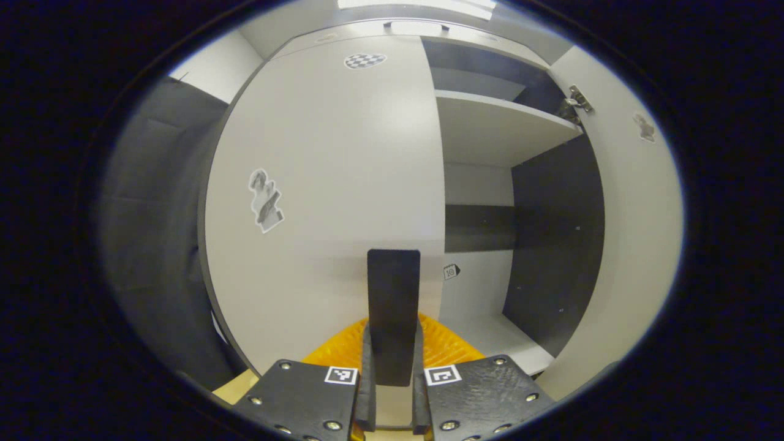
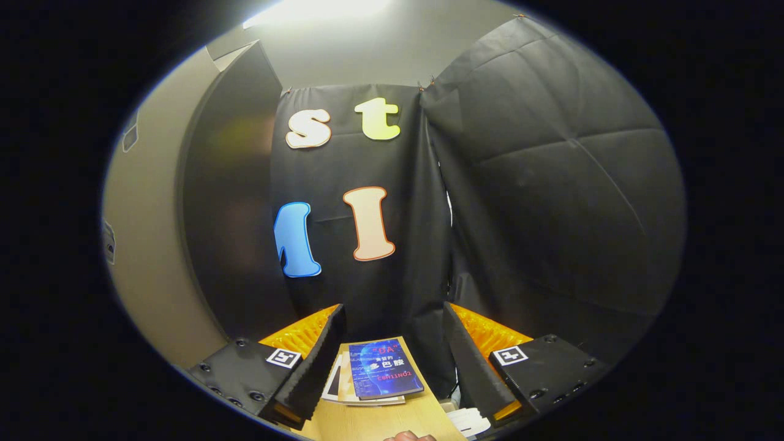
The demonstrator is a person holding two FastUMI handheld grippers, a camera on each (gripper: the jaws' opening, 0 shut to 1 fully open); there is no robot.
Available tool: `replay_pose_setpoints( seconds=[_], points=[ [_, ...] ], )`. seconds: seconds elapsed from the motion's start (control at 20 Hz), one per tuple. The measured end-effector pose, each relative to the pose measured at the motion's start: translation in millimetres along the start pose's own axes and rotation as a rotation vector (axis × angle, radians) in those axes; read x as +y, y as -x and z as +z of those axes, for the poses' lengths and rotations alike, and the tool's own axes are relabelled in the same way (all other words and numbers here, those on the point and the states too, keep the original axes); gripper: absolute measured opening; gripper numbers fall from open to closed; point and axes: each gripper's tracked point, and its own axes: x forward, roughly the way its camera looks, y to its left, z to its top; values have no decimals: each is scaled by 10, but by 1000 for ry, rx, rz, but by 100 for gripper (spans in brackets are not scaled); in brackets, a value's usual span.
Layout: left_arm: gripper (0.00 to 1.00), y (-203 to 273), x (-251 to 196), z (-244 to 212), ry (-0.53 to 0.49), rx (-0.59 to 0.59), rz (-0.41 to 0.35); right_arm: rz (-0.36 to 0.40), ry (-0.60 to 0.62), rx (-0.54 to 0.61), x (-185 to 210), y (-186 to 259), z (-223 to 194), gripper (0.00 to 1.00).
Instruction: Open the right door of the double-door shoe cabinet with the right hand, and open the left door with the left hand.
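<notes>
In the left gripper view the white left door of the shoe cabinet covers the cabinet's left half. A dark flat handle stands out from its lower right edge. My left gripper is shut on that handle, one finger on each side. The right door is swung wide open at the right, with its hinge showing. Behind it lie the white shelves and dark inner walls. My right gripper is open with nothing between its fingers, turned toward the booth's black cloth wall.
In the right gripper view a dark panel and a pale panel rise close on the left. A blue book lies on papers on a wooden table under the fingers. Part of a hand shows at the bottom.
</notes>
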Motion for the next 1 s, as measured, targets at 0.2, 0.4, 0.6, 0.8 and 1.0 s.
replay_pose_setpoints(
  seconds=[0.2,0.4,0.6,0.8,1.0],
  points=[
    [5,0,18,-14,8,-3,-4,3,11,-23,59,86,36,98],
    [6,12,10,-11,15,0,-17,-7,2,-29,79,255,50,98],
    [5,43,14,-17,39,-4,-44,-50,1,-48,92,632,137,98],
    [5,75,14,0,43,-10,-96,-94,6,-56,153,1067,203,98],
    [5,100,30,14,55,-14,-141,-128,10,-37,271,1453,180,98]
  ],
)
